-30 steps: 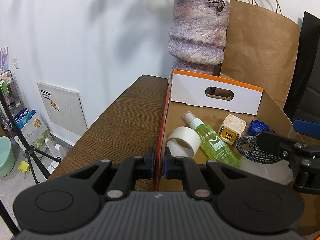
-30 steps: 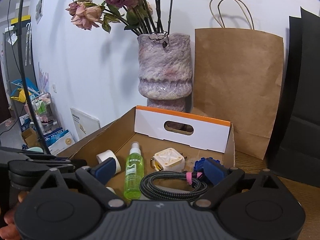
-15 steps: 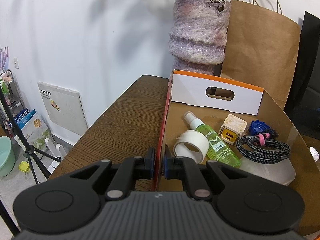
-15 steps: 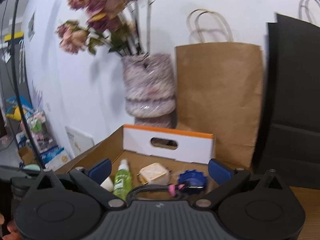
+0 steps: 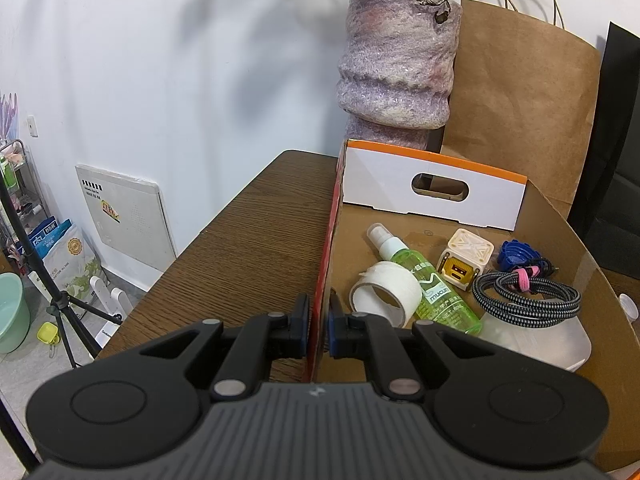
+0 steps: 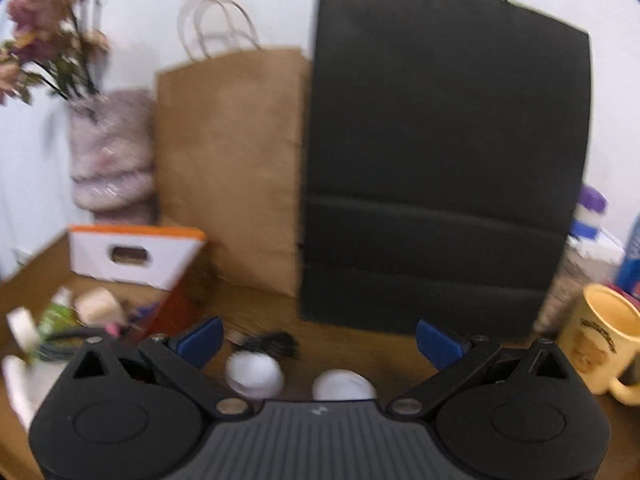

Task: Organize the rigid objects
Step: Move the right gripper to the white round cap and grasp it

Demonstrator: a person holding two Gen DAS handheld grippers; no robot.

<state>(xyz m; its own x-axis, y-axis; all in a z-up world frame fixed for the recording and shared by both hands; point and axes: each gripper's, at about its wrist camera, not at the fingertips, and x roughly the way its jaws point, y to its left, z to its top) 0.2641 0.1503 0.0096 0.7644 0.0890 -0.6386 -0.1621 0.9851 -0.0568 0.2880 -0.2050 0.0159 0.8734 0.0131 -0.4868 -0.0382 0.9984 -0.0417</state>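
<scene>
Two white objects (image 6: pixel 254 374), blurred | between wide right hand-held gripper (image 6: pixel 320 338) fingers

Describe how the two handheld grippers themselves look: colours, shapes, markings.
The left gripper and right gripper look alike: a ribbed dark grey body with a small pale logo, two round black discs at the sides, black linkage arms with silver pivot pins, and blue finger pads. No cables or sleeves show.

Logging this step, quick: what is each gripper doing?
Left gripper: shut on the cardboard box wall.
Right gripper: open, holding nothing.
</scene>
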